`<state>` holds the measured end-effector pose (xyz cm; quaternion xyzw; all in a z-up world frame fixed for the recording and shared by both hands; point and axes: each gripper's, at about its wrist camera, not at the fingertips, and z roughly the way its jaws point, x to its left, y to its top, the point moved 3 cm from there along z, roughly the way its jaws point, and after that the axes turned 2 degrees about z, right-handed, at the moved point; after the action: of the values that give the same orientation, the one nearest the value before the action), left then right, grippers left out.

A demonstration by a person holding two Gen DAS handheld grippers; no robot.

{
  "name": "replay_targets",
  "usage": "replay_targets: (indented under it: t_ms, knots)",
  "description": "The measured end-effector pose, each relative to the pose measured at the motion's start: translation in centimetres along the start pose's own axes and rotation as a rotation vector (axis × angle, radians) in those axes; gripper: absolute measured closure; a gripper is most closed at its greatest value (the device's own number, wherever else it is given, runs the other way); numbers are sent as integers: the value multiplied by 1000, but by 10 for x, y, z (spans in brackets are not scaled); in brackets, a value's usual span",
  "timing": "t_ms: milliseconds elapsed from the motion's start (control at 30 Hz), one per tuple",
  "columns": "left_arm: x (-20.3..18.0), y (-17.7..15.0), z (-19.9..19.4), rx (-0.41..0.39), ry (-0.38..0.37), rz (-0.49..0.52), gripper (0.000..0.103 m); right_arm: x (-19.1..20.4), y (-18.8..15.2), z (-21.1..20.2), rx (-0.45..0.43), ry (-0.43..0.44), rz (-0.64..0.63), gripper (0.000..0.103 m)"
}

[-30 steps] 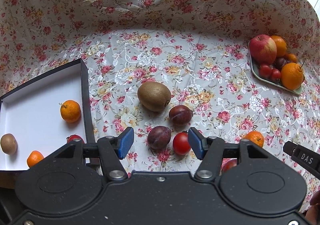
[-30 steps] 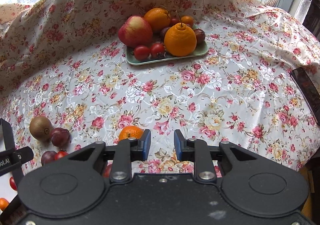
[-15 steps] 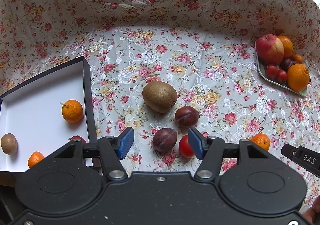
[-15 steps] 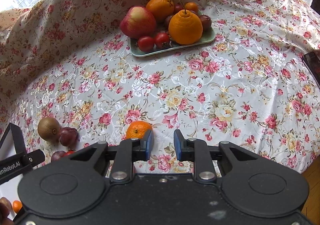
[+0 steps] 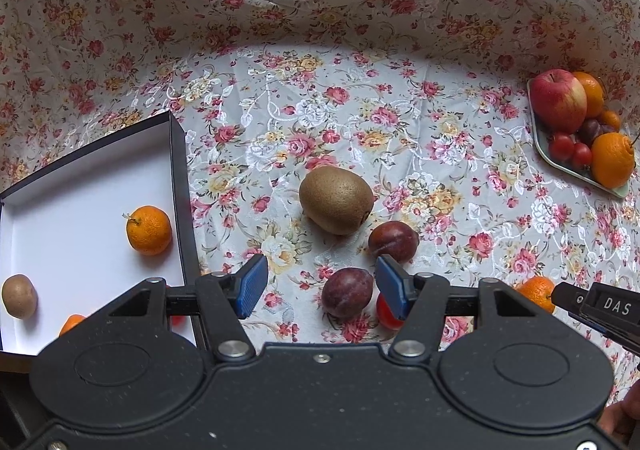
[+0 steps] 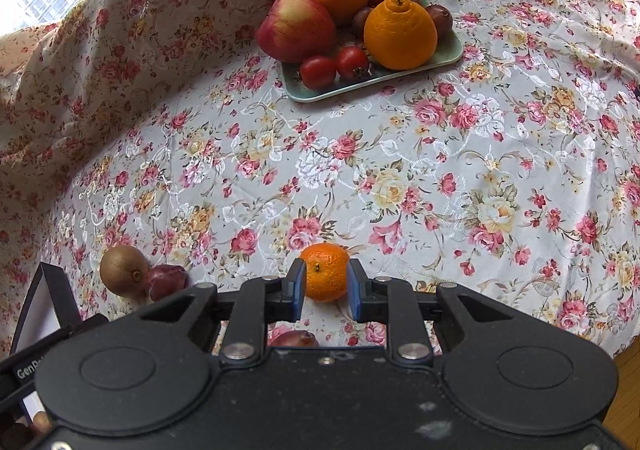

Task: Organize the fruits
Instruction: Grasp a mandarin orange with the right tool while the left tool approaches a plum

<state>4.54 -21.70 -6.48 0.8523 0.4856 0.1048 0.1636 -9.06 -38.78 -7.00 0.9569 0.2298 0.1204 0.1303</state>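
My left gripper is open above the floral cloth. A dark plum lies under the gap, close to the right finger, which half hides a red tomato. Beyond them lie a kiwi and a second plum. My right gripper is shut to its narrow gap and holds nothing. A small mandarin on the cloth shows through that gap, just beyond the fingertips. The black box at left holds a mandarin, a kiwi and another mandarin.
A green tray at the back carries an apple, oranges, tomatoes and plums. The flowered cloth rises in folds behind the table. Bare cloth lies between the tray and the loose fruit. The table edge drops off at the right.
The right gripper has shifted so that the mandarin, earlier left of its fingers, now lines up in the gap. The left gripper has crept forward over the plum and tomato. Both openings are unchanged.
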Motion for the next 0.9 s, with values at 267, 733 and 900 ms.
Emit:
replay_targets:
  t_ms: [267, 733, 900]
  knots:
    - [2, 8, 6, 8, -14, 8, 39, 12, 5, 17, 16, -23, -18, 79]
    - [5, 18, 16, 35, -27, -7, 39, 24, 7, 36, -22, -133, -116, 71]
    - [5, 19, 17, 37, -29, -3, 39, 22, 4, 44, 23, -135, -111, 65]
